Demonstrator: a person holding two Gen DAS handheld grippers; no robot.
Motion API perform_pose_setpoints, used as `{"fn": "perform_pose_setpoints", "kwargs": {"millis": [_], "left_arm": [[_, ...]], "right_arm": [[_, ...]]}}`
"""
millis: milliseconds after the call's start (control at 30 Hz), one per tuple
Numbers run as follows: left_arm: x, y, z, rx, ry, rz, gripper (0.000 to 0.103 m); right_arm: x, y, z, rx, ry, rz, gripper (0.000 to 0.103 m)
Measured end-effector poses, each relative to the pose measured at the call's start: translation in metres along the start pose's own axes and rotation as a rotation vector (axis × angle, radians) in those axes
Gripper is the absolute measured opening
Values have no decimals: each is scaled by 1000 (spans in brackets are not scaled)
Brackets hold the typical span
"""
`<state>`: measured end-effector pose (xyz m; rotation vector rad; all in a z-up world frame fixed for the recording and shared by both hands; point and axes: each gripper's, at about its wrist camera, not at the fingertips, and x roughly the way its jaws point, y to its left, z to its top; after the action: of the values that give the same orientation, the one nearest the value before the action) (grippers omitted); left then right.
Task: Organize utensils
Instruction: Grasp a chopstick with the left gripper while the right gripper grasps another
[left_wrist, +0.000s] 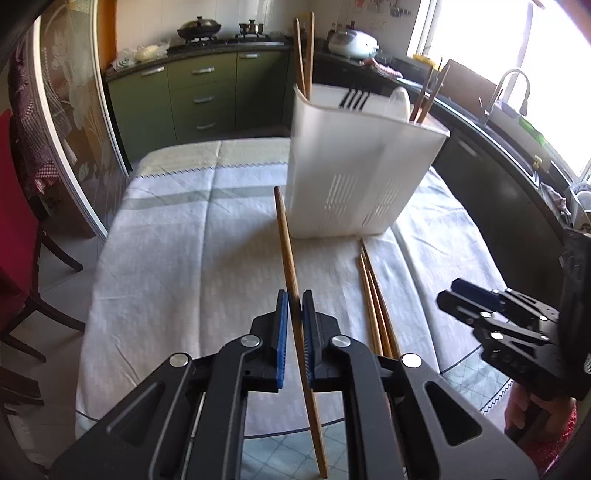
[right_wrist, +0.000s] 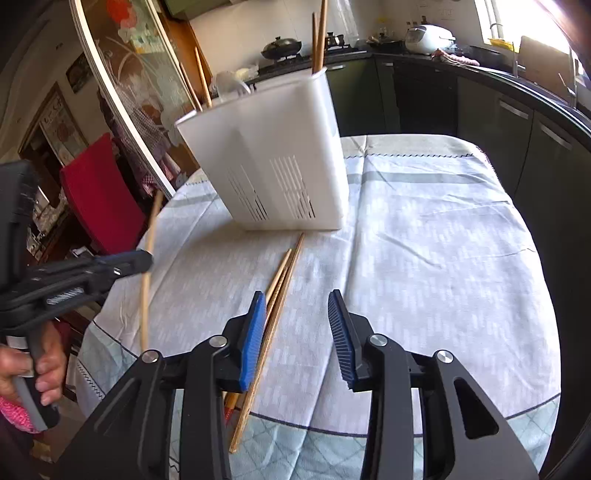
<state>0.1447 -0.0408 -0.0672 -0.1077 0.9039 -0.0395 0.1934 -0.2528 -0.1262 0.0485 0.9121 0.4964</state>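
My left gripper (left_wrist: 294, 302) is shut on a wooden chopstick (left_wrist: 286, 243) and holds it above the table, tip towards the white utensil holder (left_wrist: 354, 170). The same chopstick (right_wrist: 149, 236) and the left gripper (right_wrist: 142, 260) show in the right wrist view. The holder (right_wrist: 273, 155) holds chopsticks (left_wrist: 306, 51), a black fork (left_wrist: 354, 99) and a white spoon (left_wrist: 399, 103). Three chopsticks (left_wrist: 373, 295) lie on the tablecloth in front of the holder. My right gripper (right_wrist: 297, 306) is open and empty, just right of those chopsticks (right_wrist: 282, 280). It also shows in the left wrist view (left_wrist: 458, 299).
The table has a pale checked cloth (left_wrist: 184, 258). A red chair (right_wrist: 99, 199) stands at its left side. Dark kitchen counters (left_wrist: 498, 177) with a sink run behind and to the right. A glass door (left_wrist: 62, 122) is at the left.
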Motion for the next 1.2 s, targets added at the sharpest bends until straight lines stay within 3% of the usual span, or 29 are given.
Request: {"fn": "perform_pose_setpoints", "kwargs": {"millis": [133, 233, 567, 1000, 1200], "left_arm": [[-34, 12, -6, 25, -133, 25, 8], [-50, 17, -12, 46, -179, 30, 8], [-55, 28, -15, 51, -192, -12, 8], [-52, 31, -13, 48, -183, -7, 8], [-51, 32, -12, 52, -182, -9, 8]], "right_arm": [[35, 15, 1, -54, 66, -63, 28], [49, 23, 0, -75, 93, -88, 28], [60, 33, 0, -110, 122, -196, 28], [77, 38, 15, -115, 132, -220, 28], [77, 38, 12, -105, 139, -160, 28]]}}
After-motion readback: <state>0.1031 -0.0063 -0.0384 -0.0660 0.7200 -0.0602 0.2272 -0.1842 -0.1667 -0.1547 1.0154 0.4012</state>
